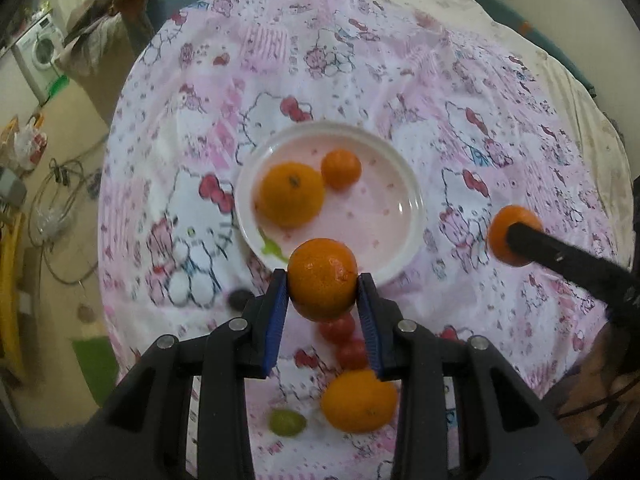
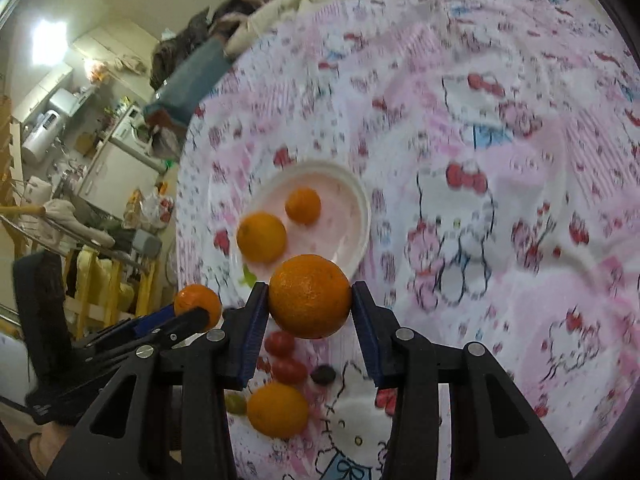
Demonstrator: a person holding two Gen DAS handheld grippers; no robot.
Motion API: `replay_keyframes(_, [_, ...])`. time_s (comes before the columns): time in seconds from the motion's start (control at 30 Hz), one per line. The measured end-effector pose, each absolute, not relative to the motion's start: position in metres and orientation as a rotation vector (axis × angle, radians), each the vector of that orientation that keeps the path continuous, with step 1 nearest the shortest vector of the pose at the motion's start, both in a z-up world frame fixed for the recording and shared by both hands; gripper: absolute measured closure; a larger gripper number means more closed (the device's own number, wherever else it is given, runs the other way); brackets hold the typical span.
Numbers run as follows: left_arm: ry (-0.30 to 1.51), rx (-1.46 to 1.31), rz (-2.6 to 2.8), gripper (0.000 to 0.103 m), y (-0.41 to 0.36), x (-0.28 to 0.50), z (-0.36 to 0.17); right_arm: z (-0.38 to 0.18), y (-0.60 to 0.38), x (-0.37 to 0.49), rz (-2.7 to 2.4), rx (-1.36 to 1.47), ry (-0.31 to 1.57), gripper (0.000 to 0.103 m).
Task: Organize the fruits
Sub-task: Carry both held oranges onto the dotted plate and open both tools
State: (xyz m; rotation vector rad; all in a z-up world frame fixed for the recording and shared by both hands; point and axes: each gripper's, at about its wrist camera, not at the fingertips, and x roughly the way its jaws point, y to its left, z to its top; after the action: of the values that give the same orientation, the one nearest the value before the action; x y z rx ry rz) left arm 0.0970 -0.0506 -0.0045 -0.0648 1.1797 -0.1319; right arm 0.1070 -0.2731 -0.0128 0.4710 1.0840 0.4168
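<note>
Orange glossy dimpled mandarin (image 1: 322, 278) clamped in left claw (image 1: 323, 284).

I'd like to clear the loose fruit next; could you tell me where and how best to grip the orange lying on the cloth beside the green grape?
Grip the loose orange across its widest middle, coming from above. It is round, so the jaws should straddle its sides away from the green grape and cherry tomatoes nearby.

Left claw (image 1: 322, 280): lower centre of left wrist frame, blue-padded fingers (image 1: 277, 312) pressed against both sides of an orange (image 1: 322, 278). Right claw (image 2: 310, 298): lower centre of right wrist frame, likewise clamped on a second orange (image 2: 310, 296). Each claw shows at the other frame's edge, raised.
</note>
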Motion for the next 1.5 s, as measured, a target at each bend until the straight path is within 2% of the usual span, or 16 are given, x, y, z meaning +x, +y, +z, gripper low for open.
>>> replay_keyframes(0.3, [1.173,-0.041,-0.113,0.073,-0.039,0.142,0.0,-0.008,-0.262,0.151,0.447,0.405,1.058,0.059])
replay_keyframes(0.77, [1.186,-0.071,-0.121,0.073,-0.029,0.203,-0.026,-0.056,-0.254,0.207,0.43,0.384,1.144,0.059])
replay_keyframes(1.0, [1.194,-0.185,-0.139,0.073,-0.021,0.231,-0.035,-0.08,-0.247,0.223,0.443,0.393,1.201,0.059])
replay_keyframes(1.5, [1.305,-0.196,-0.177,0.071,-0.037,0.254,-0.076,-0.102,-0.228,0.233,0.495,0.398,1.275,0.057])
